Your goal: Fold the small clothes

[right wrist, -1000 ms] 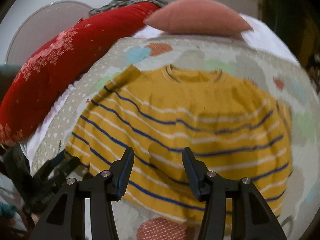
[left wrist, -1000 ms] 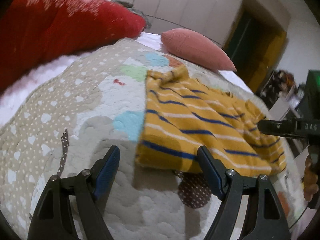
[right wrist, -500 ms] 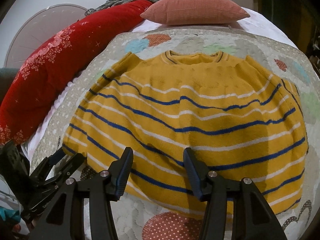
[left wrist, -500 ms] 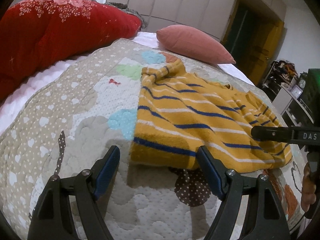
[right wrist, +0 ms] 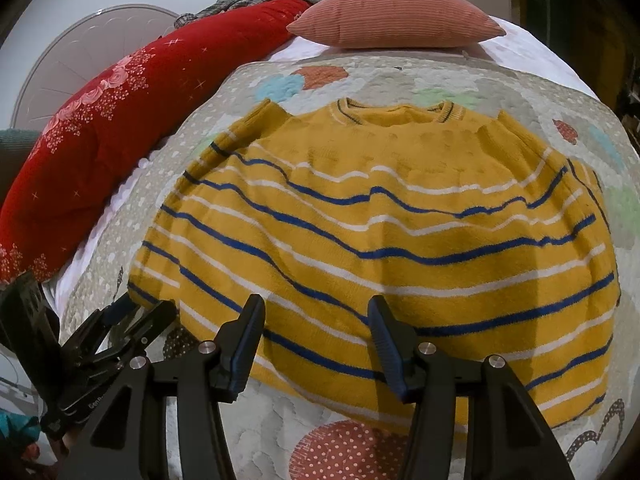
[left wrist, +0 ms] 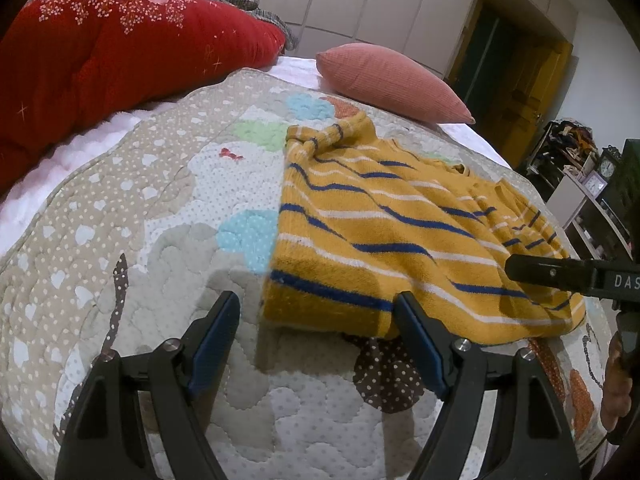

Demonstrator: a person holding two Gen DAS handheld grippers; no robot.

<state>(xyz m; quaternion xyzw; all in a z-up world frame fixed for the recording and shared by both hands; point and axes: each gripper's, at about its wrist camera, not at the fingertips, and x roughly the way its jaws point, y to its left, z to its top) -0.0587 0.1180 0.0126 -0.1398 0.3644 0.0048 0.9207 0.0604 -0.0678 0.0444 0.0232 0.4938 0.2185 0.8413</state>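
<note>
A small yellow sweater [right wrist: 380, 232] with blue and white stripes lies spread flat on the quilt, collar at the far side, hem toward me. It also shows in the left wrist view [left wrist: 384, 240]. My left gripper [left wrist: 316, 320] is open and empty, just short of the sweater's near left hem corner. It shows at lower left in the right wrist view [right wrist: 132, 320]. My right gripper [right wrist: 316, 320] is open and empty over the hem. One of its fingers [left wrist: 560, 276] reaches in from the right in the left wrist view.
The patterned quilt [left wrist: 160, 208] covers the bed. A red flowered duvet [left wrist: 100, 60] is bunched along the left side. A pink pillow [right wrist: 396, 20] lies beyond the collar. Shelves with clutter [left wrist: 592, 184] stand off the bed's right side.
Both grippers have moved closer to the sweater's hem and lower toward the quilt. Both stay open. The sweater has not moved.
</note>
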